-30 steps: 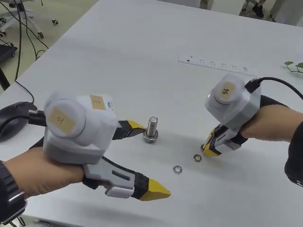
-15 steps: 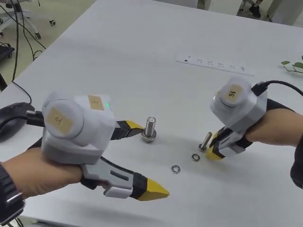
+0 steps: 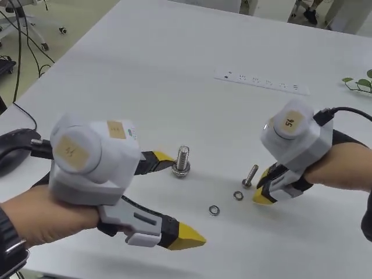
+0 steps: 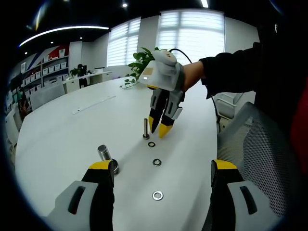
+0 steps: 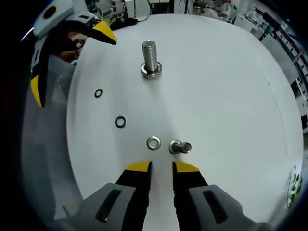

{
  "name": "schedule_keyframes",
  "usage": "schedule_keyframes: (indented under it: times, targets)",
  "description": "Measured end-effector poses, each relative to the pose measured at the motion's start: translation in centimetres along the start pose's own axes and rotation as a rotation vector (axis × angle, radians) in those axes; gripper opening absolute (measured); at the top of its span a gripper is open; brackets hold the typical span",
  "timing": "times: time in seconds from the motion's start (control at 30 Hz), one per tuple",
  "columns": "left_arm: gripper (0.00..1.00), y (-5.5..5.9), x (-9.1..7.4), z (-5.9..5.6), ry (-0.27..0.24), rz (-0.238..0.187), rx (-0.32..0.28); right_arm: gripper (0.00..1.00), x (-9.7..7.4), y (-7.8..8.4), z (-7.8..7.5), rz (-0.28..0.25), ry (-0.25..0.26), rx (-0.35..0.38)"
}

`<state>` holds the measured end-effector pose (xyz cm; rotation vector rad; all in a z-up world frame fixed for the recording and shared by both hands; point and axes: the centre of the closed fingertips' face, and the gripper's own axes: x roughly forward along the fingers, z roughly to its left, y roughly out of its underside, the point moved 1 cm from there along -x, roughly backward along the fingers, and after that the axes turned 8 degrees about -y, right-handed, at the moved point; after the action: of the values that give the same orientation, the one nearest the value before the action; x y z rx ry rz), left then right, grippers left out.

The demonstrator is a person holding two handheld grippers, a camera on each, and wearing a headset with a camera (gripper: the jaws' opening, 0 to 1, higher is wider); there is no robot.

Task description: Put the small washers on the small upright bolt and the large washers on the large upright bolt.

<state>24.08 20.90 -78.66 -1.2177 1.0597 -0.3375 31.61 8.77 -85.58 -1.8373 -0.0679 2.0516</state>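
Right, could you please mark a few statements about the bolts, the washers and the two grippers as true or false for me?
1. The large bolt stands upright on the table. True.
2. The left gripper is shut on a washer. False: its jaws are wide apart and hold nothing.
3. Three loose washers lie flat on the table. True, as the left gripper view shows.
4. The small bolt lies on its side. False: it stands upright.
5. The right gripper grips the small bolt. False: its jaws are narrowly apart and empty, with their tips just short of that bolt.
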Motion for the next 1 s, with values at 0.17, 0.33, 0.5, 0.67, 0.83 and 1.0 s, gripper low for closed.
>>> schedule_keyframes:
  times: [0.17,0.33,0.5,0.67,0.83,1.0]
  targets:
    - [0.82,-0.1,0.0,0.0,0.001,-0.001,0.001,0.18,0.4,-0.4,0.7,-0.011,-0.012,-0.004]
    - [0.82,-0.1,0.0,-0.1,0.004,-0.002,0.003,0.18,0.8,-0.5,0.8,-0.009,-0.019,-0.007]
    - [0.82,-0.1,0.0,-0.2,0.004,-0.005,0.005,0.18,1.1,-0.9,1.0,-0.018,-0.022,-0.004]
    - [0.82,-0.1,-0.1,-0.2,0.002,-0.006,0.004,0.18,1.6,-1.2,1.2,-0.018,-0.022,-0.006]
    - [0.82,-0.1,-0.1,-0.3,0.001,-0.006,0.004,0.19,1.8,-1.4,1.1,-0.024,-0.013,-0.007]
    - [0.82,-0.2,-0.2,-0.3,0.001,-0.006,0.002,0.19,1.9,-1.7,1.1,-0.028,-0.008,-0.009]
